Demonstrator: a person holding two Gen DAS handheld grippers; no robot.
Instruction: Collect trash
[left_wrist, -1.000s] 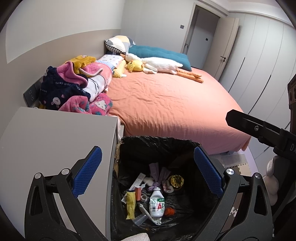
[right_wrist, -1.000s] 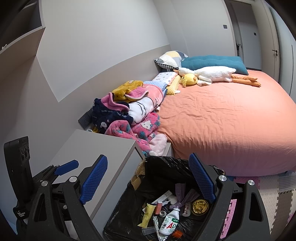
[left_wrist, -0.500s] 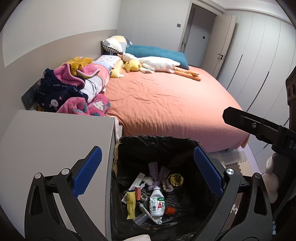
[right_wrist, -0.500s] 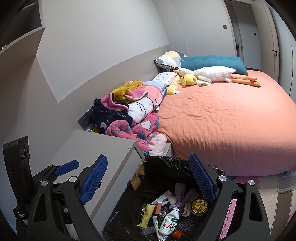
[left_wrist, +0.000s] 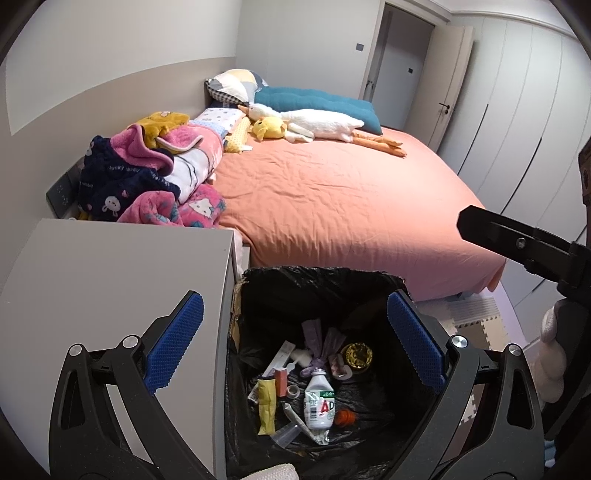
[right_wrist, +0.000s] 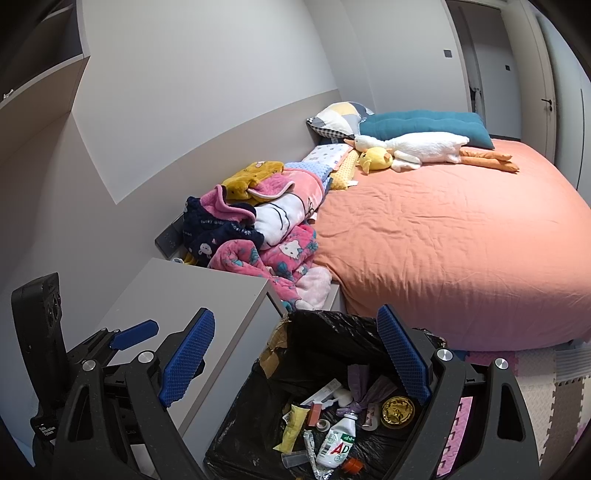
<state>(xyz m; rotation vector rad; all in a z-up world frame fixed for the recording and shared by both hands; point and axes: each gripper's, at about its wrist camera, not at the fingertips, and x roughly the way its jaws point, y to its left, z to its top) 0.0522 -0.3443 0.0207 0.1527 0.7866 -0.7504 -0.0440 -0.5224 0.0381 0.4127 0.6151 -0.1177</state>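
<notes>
**Black-lined bin, both tools empty**

Black liner drapes the bin (left_wrist: 317, 280), which stands between the counter (left_wrist: 110, 280) and the bed (left_wrist: 332, 199); the trash lies at its bottom, a bottle (left_wrist: 319, 404) among wrappers. My left hand-held gripper (left_wrist: 295, 339) and right hand-held gripper (right_wrist: 295, 354) both hang spread wide over it, grasping nothing. I judge the sensible move is to scan for stray rubbish before reaching. The bin's near rim is cut off, and small scraps inside are hard to identify.
</notes>
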